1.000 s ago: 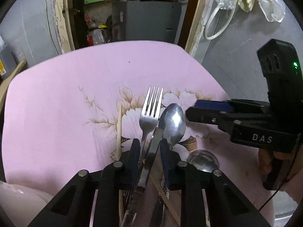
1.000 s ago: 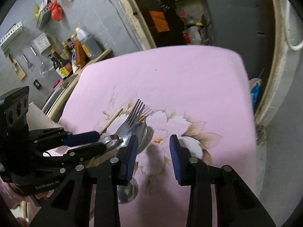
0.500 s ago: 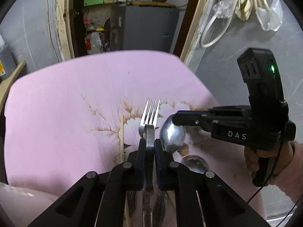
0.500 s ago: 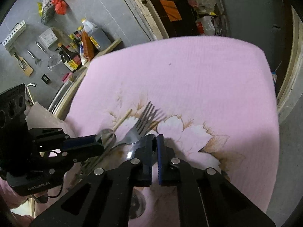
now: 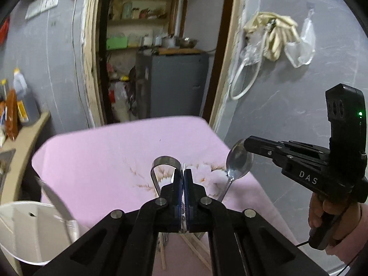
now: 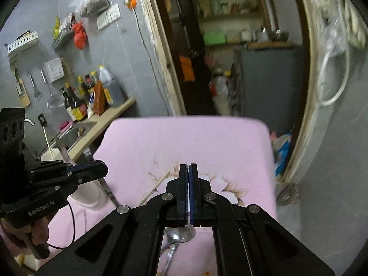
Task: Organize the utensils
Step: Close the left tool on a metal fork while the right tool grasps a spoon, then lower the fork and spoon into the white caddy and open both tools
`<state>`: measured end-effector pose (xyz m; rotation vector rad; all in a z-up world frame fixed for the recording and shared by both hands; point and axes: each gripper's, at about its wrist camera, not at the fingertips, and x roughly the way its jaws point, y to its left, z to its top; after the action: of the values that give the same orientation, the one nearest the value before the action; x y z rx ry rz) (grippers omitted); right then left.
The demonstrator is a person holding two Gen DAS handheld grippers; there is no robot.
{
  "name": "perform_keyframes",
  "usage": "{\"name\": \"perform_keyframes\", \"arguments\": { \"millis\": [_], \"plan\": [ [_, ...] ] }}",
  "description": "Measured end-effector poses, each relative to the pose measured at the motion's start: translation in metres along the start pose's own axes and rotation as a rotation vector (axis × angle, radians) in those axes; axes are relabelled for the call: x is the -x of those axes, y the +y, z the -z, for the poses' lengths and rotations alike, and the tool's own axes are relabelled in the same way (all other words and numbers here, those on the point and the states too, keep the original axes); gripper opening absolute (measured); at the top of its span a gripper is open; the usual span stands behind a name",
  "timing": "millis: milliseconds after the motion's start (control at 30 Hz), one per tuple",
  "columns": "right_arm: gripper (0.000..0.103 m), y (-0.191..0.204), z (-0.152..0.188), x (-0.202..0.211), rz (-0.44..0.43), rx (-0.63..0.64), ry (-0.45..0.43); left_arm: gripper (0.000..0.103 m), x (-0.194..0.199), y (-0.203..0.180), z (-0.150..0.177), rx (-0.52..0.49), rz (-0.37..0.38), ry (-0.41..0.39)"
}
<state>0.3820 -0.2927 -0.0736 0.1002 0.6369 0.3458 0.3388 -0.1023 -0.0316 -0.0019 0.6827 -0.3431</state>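
Note:
My left gripper (image 5: 183,172) is shut on a steel utensil whose rounded handle end (image 5: 164,162) sticks up past the fingers, lifted above the pink flowered tablecloth (image 5: 103,161). My right gripper (image 6: 188,168) is shut on a spoon; its bowl (image 5: 239,161) and handle show in the left wrist view, held in the air at the right. In the right wrist view the left gripper (image 6: 101,169) is at the left, also lifted. A ladle-like spoon (image 6: 179,234) and chopsticks (image 5: 195,250) lie on the cloth below.
A white utensil holder (image 5: 27,225) with a knife in it stands at the table's left front corner. A counter with bottles (image 6: 92,96) and a sink is to the left. A doorway and grey cabinet (image 5: 174,82) lie beyond the table's far edge.
Both grippers have lifted up off the table with their utensils. The left one has risen with its utensil, the right one with the spoon, and the views now tilt toward the doorway.

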Motion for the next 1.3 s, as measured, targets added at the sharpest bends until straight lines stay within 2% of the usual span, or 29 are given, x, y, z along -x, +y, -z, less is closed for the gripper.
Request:
{"name": "perform_keyframes", "arguments": {
  "millis": [267, 400, 567, 767, 967, 1100, 1300],
  "plan": [
    [0.002, 0.041, -0.015, 0.041, 0.038, 0.007, -0.054, 0.002, 0.054, 0.002, -0.006, -0.055, 0.061, -0.029],
    [0.002, 0.062, -0.02, 0.06, 0.045, 0.012, -0.106, 0.002, 0.086, 0.012, -0.01, -0.041, 0.084, -0.066],
    [0.001, 0.105, -0.043, 0.079, 0.047, 0.07, -0.193, 0.002, 0.13, 0.044, -0.02, 0.0, 0.077, -0.13],
    [0.001, 0.162, -0.064, 0.091, 0.103, 0.155, -0.284, 0.002, 0.17, 0.094, -0.031, 0.046, 0.002, -0.205],
    [0.001, 0.211, -0.077, 0.09, 0.118, 0.23, -0.334, 0.002, 0.191, 0.148, -0.027, 0.083, -0.119, -0.25],
    [0.001, 0.239, -0.074, 0.076, 0.138, 0.3, -0.323, 0.002, 0.185, 0.175, -0.018, 0.082, -0.19, -0.235],
    [0.001, 0.264, -0.055, 0.047, 0.196, 0.398, -0.267, 0.002, 0.165, 0.199, 0.004, 0.081, -0.216, -0.196]
  ]
}}
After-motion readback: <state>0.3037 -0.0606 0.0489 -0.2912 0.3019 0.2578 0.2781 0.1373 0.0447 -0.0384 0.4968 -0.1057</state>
